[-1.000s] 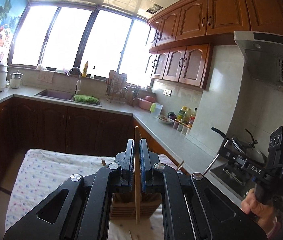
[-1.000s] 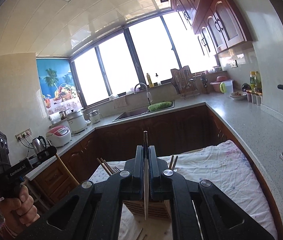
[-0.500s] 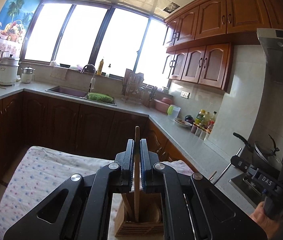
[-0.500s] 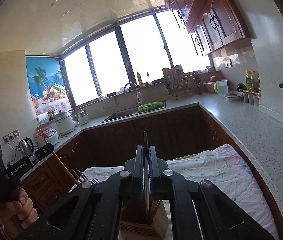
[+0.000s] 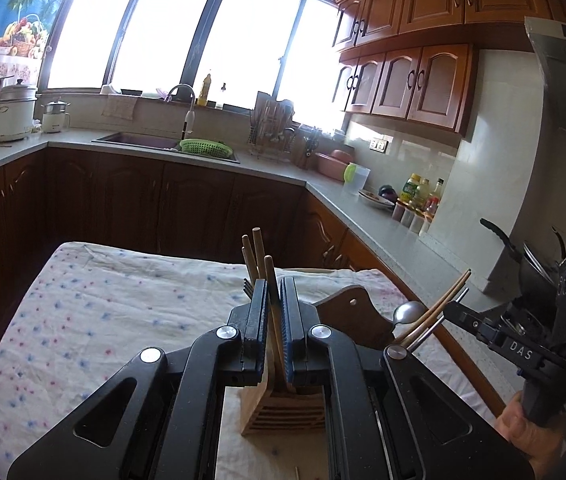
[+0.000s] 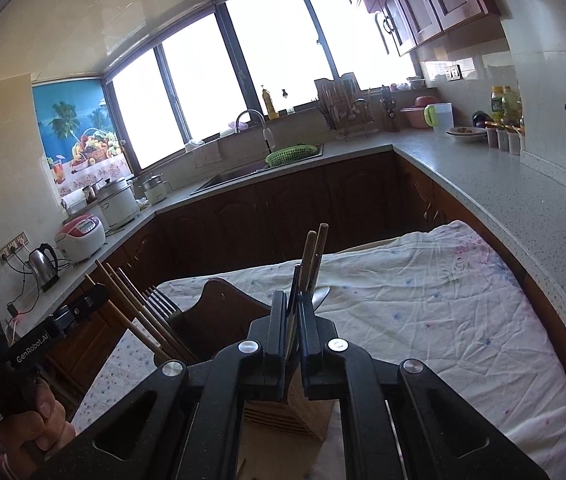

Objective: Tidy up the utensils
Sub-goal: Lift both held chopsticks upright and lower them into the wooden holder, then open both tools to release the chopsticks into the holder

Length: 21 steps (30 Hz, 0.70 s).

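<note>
In the left wrist view my left gripper (image 5: 274, 286) is shut on a wooden chopstick (image 5: 270, 276) that stands upright, its lower end down in the light slatted wooden holder (image 5: 283, 408). Two more chopsticks (image 5: 258, 250) and a fork (image 5: 247, 286) stick up behind it. In the right wrist view my right gripper (image 6: 292, 300) is shut on a thin metal utensil (image 6: 295, 280), also reaching down into the holder (image 6: 287, 412). Each gripper shows in the other's view, off to the side in a person's hand.
The holder stands on a table under a white flowered cloth (image 5: 83, 320). A dark wooden backboard (image 5: 353, 312) rises behind it, with a spoon (image 5: 409, 312) and chopsticks (image 5: 443, 304) beside it. Counters (image 6: 503, 200), sink and stove ring the table.
Both grippers have sunk toward the table with their utensils still held. The holder has come up into view, and the utensils' lower ends are now inside it.
</note>
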Available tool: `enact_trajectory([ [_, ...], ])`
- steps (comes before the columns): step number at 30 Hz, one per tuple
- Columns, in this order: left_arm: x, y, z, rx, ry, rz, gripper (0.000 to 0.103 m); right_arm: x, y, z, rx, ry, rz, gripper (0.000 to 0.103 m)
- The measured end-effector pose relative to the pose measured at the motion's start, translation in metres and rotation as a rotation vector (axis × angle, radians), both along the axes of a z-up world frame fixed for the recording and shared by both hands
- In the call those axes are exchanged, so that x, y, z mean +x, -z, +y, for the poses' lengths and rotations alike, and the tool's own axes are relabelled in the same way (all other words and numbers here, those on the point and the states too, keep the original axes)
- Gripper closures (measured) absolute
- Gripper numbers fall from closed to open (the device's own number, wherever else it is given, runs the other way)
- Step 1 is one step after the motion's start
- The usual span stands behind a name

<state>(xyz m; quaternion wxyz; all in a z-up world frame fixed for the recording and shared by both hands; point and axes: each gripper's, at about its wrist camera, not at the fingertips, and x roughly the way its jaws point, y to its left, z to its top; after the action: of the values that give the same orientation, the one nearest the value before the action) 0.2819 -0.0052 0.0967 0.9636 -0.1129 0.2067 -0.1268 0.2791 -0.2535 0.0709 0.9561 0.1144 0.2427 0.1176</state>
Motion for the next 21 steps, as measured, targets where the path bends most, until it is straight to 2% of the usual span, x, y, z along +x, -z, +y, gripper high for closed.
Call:
enact_trajectory([
  [10, 0.002, 0.001, 0.004, -0.004, -0.012, 0.016, 0.097, 0.002, -0.003, 0.001, -0.006, 0.005, 0.012, 0.096],
  [13, 0.001, 0.000, 0.006, -0.015, -0.012, 0.027, 0.097, 0.000, -0.003, -0.001, 0.007, 0.007, 0.015, 0.092],
  [15, -0.002, -0.002, 0.008, -0.028, -0.008, 0.031, 0.090, -0.005, -0.006, -0.001, -0.003, 0.014, 0.005, 0.086],
  [16, -0.005, -0.003, 0.008, -0.032, -0.009, 0.030, 0.086, -0.009, -0.008, -0.001, -0.002, 0.013, -0.008, 0.072],
  [17, -0.009, -0.004, 0.010, -0.037, -0.015, 0.023, 0.073, -0.013, -0.009, -0.002, 0.008, 0.009, -0.021, 0.054],
  [18, -0.015, -0.005, 0.011, -0.044, -0.020, 0.012, 0.062, -0.018, -0.011, -0.003, 0.022, 0.003, -0.036, 0.046],
  [20, -0.027, -0.006, 0.014, -0.045, -0.036, -0.006, 0.053, -0.027, -0.014, -0.006, 0.039, 0.009, -0.061, 0.031],
  [21, -0.032, -0.006, 0.015, -0.042, -0.046, -0.008, 0.045, -0.032, -0.014, -0.007, 0.046, 0.013, -0.071, 0.028],
])
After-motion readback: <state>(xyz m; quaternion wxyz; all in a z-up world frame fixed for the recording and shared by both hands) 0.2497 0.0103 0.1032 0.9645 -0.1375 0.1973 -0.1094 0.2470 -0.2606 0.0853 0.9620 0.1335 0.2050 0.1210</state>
